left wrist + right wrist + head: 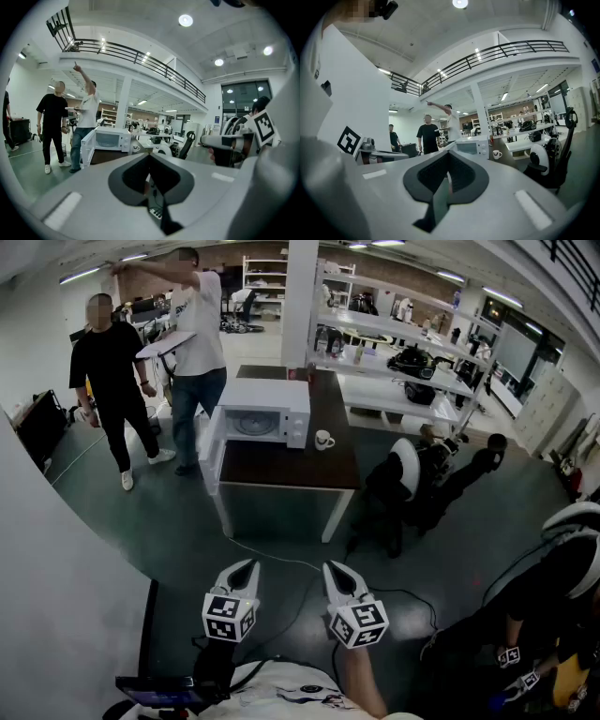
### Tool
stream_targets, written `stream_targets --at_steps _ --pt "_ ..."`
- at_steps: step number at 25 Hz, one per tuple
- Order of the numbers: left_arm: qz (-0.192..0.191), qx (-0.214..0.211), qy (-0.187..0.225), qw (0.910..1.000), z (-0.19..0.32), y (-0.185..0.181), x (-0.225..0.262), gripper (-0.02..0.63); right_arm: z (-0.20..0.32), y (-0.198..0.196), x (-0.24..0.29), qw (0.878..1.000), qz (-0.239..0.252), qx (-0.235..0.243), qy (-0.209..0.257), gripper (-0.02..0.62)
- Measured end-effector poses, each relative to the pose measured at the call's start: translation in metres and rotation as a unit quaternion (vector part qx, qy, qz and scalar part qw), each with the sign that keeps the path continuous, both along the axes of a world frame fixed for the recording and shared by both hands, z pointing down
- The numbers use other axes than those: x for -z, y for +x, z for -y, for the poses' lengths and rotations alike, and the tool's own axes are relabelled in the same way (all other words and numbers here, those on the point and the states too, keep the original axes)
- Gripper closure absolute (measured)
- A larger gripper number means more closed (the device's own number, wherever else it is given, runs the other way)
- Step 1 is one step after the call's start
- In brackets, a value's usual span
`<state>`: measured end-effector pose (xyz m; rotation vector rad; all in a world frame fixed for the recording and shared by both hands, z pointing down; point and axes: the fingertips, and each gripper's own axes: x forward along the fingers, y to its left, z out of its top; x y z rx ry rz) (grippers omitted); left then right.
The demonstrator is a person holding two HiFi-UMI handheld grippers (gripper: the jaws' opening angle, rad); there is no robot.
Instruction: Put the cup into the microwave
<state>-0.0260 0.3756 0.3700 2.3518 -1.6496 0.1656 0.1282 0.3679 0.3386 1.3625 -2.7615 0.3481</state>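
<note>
Head view: shows cup on worktop just right of microwave; left tongs and right tongs well short of microwave. Left gripper view: pressed together, empty. Right gripper view: likewise together, empty; risks toppling cup if arriving unopened.

We're standing in a big open lab-cum-workshop hall. Long white workbenches are loaded with gear and storage shelves line the back. A railed mezzanine runs overhead, a cable trails over the dark floor, and a microwave sits on a lone table mid-room.
</note>
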Motion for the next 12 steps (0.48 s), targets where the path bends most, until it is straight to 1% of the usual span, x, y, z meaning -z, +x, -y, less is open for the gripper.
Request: stream_targets --at_steps 5,12 --pt "0.001 0.001 0.000 1.0000 0.002 0.001 0.001 0.607 0.002 -0.002 0.002 1.000 -0.001 0.006 0.001 0.597" --pt "0.005 -0.006 -0.004 1.0000 0.004 0.011 -0.004 0.607 0.003 0.004 -0.003 1.000 -0.002 0.009 0.000 0.597"
